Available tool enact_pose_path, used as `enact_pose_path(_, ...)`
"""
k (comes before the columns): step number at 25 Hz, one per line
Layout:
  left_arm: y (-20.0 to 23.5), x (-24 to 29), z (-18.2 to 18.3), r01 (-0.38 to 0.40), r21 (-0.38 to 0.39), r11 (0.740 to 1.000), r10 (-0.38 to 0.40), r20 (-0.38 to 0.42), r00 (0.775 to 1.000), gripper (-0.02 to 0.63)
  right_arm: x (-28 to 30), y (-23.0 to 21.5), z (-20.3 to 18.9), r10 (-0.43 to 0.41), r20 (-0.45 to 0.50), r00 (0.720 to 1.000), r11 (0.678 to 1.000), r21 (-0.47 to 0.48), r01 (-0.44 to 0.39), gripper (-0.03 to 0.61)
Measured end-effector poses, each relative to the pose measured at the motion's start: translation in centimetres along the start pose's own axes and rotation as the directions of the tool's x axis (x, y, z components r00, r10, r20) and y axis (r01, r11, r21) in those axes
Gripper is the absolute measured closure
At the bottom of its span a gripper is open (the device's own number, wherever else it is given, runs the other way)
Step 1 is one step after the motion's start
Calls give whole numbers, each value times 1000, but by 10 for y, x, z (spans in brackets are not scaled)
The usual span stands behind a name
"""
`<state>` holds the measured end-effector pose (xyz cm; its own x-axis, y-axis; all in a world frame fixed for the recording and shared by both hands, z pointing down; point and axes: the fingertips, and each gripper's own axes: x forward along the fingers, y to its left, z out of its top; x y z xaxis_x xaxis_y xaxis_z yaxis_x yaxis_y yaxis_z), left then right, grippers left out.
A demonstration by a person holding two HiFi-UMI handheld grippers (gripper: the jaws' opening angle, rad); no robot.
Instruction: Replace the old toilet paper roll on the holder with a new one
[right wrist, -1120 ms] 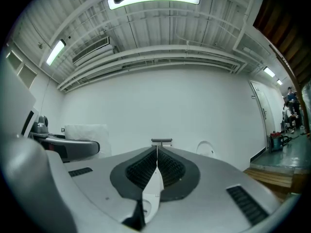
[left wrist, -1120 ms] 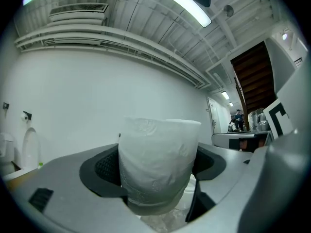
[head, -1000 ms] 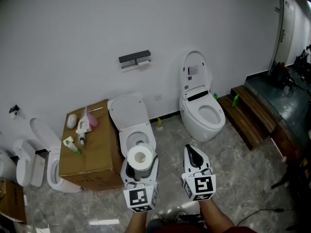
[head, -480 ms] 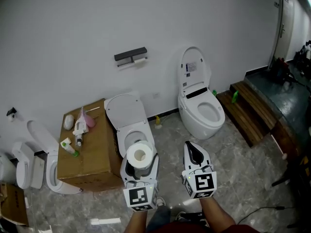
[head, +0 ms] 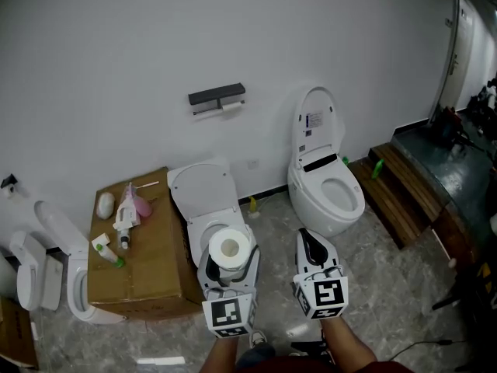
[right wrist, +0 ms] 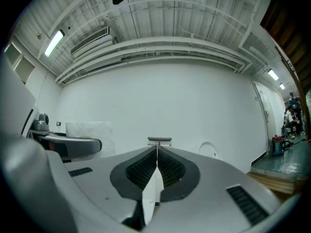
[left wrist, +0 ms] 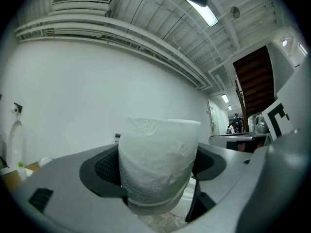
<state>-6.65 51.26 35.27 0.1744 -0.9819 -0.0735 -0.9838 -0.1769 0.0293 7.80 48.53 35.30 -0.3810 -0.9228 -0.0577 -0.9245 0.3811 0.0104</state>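
Left gripper (head: 230,256) grips the new toilet paper roll (left wrist: 158,164) upright between its jaws, while the right gripper (right wrist: 156,153), pressed together and empty, points straight at the wall holder (right wrist: 159,140) with the old roll (head: 231,106), well ahead, bar crosswise.

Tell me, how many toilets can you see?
3 toilets: one right of the holder, one behind the roll, one left of the box. The white pieces at far left may be another.

A mock bathroom workshop: several toilets (head: 326,186) line one white wall (head: 116,53) beside a cardboard box (head: 151,266).
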Motion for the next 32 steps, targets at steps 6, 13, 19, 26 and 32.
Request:
enact_pose_path(6,49,31,3,1,-2,1000,-1,12,1000,176,51,22,2,-12,8,1000,1000,-8,12,560)
enact_pose_path(13,83,60,0,10,-1,1000,-10,8,1000,176,88,34,1,-28,12,1000,1000,-15,28,560)
enact_pose_path(19,85,88,-7,10,3,1000,-10,2,1000,176,113,22,-8,-27,6,1000,1000,-13,27,560)
enact_pose_path(26,71,156,-24,-7,0,1000,7,-23,1000,176,166,-27,-27,-12,-19,1000,1000,-8,12,560)
enact_pose_path(32,41,229,-31,-10,6,1000,10,-34,999,176,213,-92,-30,-2,-24,1000,1000,7,2,560)
